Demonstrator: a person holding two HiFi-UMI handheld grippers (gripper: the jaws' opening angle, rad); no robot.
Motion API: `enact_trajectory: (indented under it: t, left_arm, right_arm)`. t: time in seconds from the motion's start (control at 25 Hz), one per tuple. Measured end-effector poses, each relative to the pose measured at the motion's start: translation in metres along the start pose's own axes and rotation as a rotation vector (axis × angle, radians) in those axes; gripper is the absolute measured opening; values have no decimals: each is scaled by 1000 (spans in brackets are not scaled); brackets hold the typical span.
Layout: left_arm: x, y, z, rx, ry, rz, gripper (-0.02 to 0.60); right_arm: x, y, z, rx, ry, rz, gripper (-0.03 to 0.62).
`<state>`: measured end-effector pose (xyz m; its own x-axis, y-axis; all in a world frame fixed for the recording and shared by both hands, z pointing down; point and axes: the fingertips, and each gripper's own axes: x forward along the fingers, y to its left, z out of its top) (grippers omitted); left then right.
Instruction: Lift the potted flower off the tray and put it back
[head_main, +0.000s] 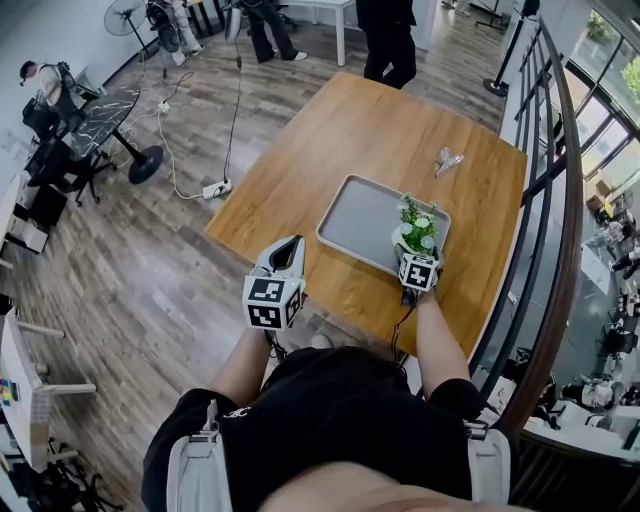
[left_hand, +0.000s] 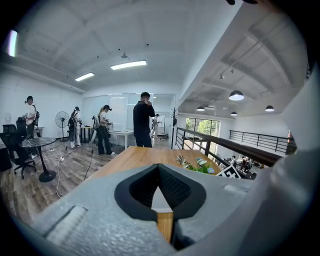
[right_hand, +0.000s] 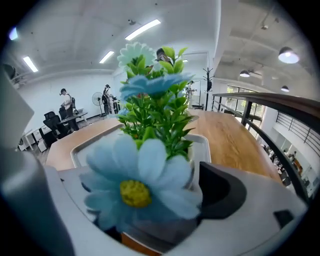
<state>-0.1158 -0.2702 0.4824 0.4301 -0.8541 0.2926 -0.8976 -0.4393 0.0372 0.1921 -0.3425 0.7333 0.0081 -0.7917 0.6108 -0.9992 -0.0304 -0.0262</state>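
The potted flower (head_main: 417, 228), with pale blue and white blooms over green leaves, stands at the near right corner of the grey tray (head_main: 365, 220) on the wooden table (head_main: 400, 130). My right gripper (head_main: 412, 252) is shut on its pot. In the right gripper view the flower (right_hand: 150, 125) fills the space between the jaws of the gripper (right_hand: 160, 210), and the dark right pad (right_hand: 222, 192) presses the pot, with the tray (right_hand: 202, 145) behind. Whether the pot touches the tray is hidden. My left gripper (head_main: 293, 245) hovers shut at the table's near edge, holding nothing (left_hand: 158, 167).
A small crumpled silvery object (head_main: 447, 158) lies on the far right of the table. A black railing (head_main: 545, 200) runs close along the table's right side. A person (head_main: 388, 35) stands at the far end. A power strip (head_main: 216, 188) and cables lie on the floor at left.
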Motion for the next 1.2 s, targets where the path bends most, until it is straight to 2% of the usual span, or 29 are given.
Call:
enact_trajectory:
  t: [0.28,0.6,0.64,0.72,0.84,0.88,1.08,1.2]
  left_arm:
    - [23,-20,3,-13,-6,-71,12]
    - [58,-71,13,5,-13,-212,12]
    - [61,-77,14,8,-15,-226,12]
    - [67,-90,17,13,-18,-252,12]
    - [75,-106,20,20,-21,-285,12]
    - [76,-110,22,22,-23,-294,12]
    - [83,-129,28,34,-33,-322,12]
    - [84,-137,31,41,-40,-333,12]
  right_arm:
    - [-47,-4,32,-2,-129,16,474]
    - [-141,-15,124,14,-441,37,465]
    - [-155,-18,134,10,-479,25,416]
    - [-183,-29,150,19,-543,-11,233]
    - [-217,-47,165,80,-607,-57,29]
    - [-226,-52,169,92,-623,-75,-5]
    - [-256,-70,171,81,-651,-162,-6]
    - [-264,-77,167,89,-642,-177,-6]
